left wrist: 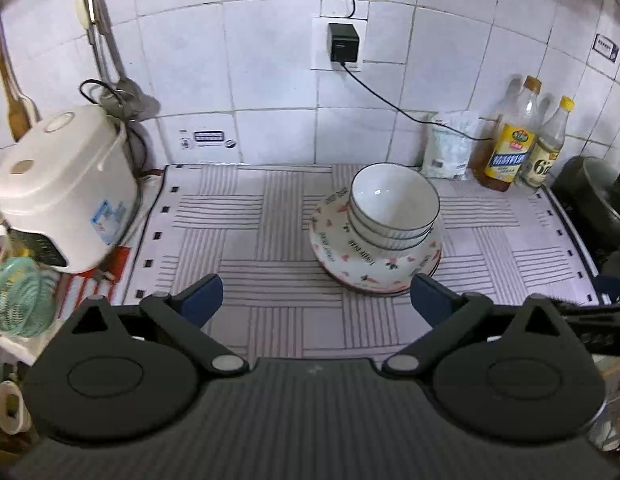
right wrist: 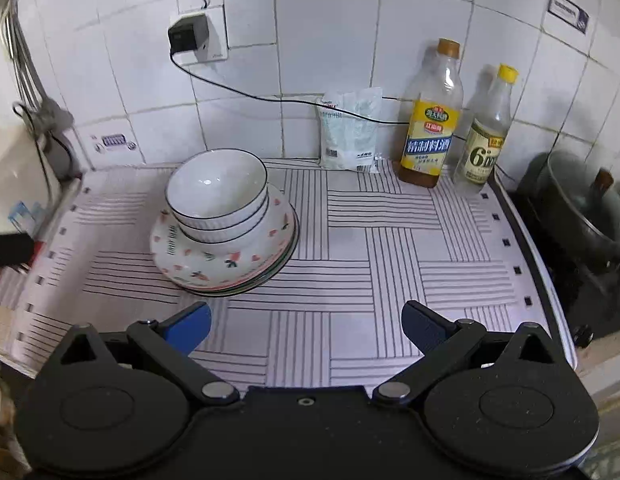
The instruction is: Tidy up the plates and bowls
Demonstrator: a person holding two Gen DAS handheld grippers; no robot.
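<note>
Left gripper [left wrist: 316, 298]: blue fingers spread wide, nothing between them, poised above the striped mat [left wrist: 237, 236]. Right gripper [right wrist: 305, 328]: fingers likewise spread wide and empty, over the same mat. Beyond them, one stack on the mat: white bowls [left wrist: 394, 204] with dark rims nested together, top one empty, sitting inside a larger heart-patterned bowl [left wrist: 374, 260], itself resting on plates [right wrist: 269, 276] whose rims show underneath. Against the tiled wall, a white bag [right wrist: 350, 136] and two bottles [right wrist: 430, 128], nearly empty. At far left, a closed rice cooker [left wrist: 65, 188].
</note>
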